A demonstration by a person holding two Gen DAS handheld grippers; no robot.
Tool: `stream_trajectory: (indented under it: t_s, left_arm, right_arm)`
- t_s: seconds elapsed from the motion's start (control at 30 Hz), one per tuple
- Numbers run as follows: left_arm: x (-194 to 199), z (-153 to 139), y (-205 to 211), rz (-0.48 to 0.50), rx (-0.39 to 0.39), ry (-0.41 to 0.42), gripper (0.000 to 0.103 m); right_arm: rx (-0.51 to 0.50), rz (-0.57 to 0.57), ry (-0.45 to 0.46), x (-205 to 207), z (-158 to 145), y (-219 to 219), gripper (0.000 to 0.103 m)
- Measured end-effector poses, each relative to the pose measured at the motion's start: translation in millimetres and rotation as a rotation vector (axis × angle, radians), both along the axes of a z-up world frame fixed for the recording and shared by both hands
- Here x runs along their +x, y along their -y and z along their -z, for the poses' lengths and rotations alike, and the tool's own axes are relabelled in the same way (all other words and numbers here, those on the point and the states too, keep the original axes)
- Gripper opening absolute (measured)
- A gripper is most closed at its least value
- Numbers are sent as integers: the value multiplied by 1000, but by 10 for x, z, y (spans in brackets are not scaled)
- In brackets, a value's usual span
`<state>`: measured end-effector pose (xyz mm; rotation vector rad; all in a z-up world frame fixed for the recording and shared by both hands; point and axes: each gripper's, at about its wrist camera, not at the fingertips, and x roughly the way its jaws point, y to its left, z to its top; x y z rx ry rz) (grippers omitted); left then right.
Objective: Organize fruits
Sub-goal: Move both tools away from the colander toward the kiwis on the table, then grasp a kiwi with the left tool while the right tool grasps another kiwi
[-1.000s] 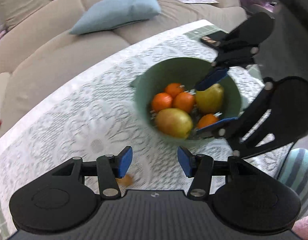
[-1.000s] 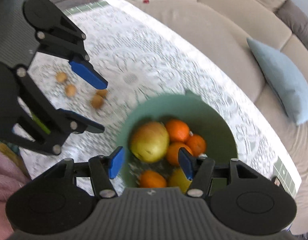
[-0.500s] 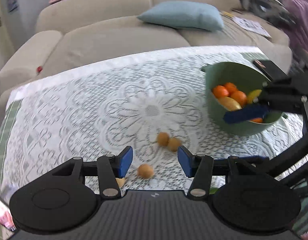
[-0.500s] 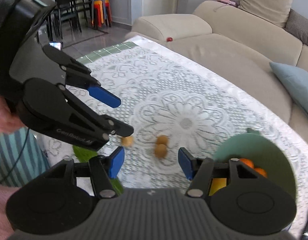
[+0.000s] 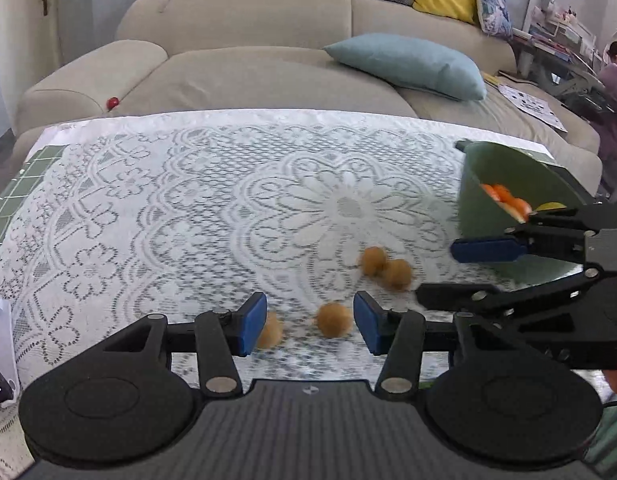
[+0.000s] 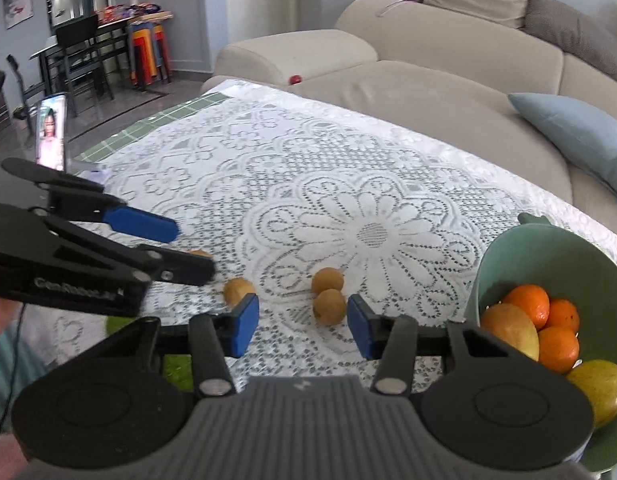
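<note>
Left wrist view: left hand-held gripper (image 5: 310, 322) open, blue pads just been closing in, one small round brown fruit (image 5: 334, 319) between them, untouched, on the lacy white counter (image 5: 188, 208).

Right wrist view: right hand-held gripper (image 6: 300, 326) open, likewise narrowing around another brown ball (image 6: 329, 306). Smooth green bowl (image 6: 564, 256) of oranges (image 6: 526, 305) nearby.

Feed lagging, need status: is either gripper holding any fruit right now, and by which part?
Nothing is held. The left gripper and right gripper are both open, jaws just been closing, above the small brown fruits.
</note>
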<state>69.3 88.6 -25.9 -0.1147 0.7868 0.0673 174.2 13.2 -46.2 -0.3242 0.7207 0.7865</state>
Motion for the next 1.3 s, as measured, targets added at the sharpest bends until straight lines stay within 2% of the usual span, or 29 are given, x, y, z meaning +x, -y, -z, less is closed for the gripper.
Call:
stream_trajectory:
  t_s: [0.07, 0.2, 0.3, 0.47, 0.73, 0.83, 0.9, 1.2, 1.3]
  left_arm:
    - [-14, 63, -54, -14, -15, 17, 56]
    - [-57, 178, -126, -36, -68, 58, 55]
    - [-76, 242, -138, -73, -58, 67, 52]
    - [-69, 293, -91, -46, -36, 57, 52]
    - [-15, 419, -142, -71, -15, 25, 52]
    - [8, 453, -195, -91, -25, 13, 47]
    - [6, 460, -212, -96, -29, 13, 45]
    - [20, 467, -274, -128, -37, 15, 35]
    - [29, 471, -288, -138, -38, 14, 32]
  right_arm:
    - [-2, 25, 14, 11, 54, 3, 41]
    - [-17, 67, 55, 4, 123, -5, 41]
    - [6, 69, 50, 9, 155, -12, 41]
    - [-10, 63, 57, -19, 265, -45, 40]
    - [1, 81, 68, 33, 316, -75, 40]
    - [29, 99, 30, 86, 329, -68, 39]
    - [22, 101, 29, 101, 352, -85, 34]
    - [19, 100, 3, 160, 428, -142, 31]
    - [14, 114, 1, 189, 442, -138, 25]
